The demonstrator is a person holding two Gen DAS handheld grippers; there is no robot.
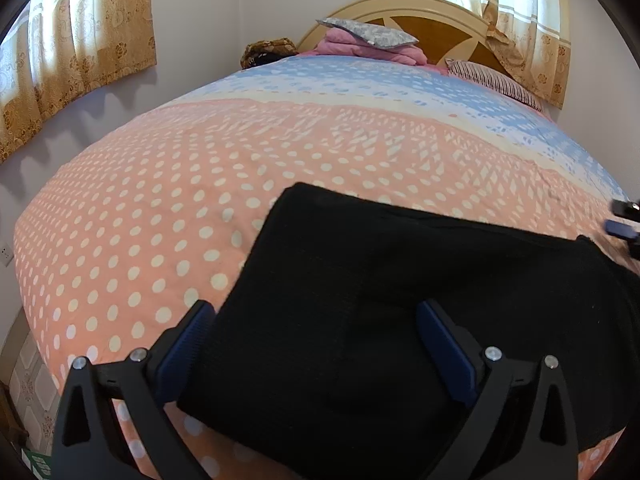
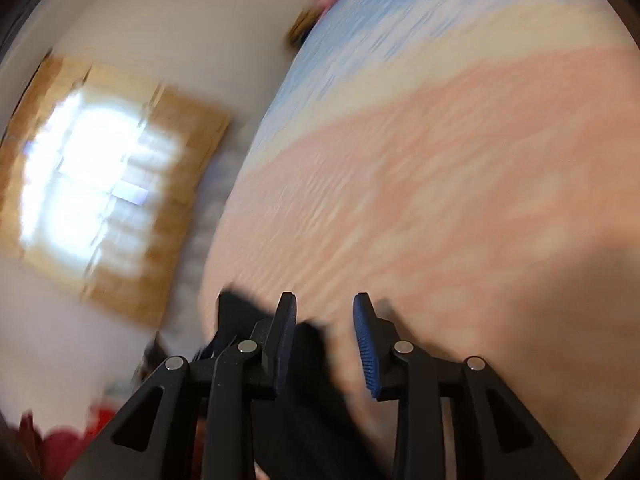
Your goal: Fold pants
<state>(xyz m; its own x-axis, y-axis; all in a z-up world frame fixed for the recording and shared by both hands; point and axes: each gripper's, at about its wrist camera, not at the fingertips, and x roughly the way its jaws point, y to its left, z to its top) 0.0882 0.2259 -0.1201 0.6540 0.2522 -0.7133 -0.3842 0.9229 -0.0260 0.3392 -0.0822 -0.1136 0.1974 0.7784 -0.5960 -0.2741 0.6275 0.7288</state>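
My left gripper hangs with its blue-padded jaws spread wide over the near edge of the folded black fabric pants, gripping nothing, as the pants lie flat on the pink, white-dotted bedspread. To the right, my right gripper shows jaws partly apart and empty in a blurred view, a corner of the pants just beneath them.
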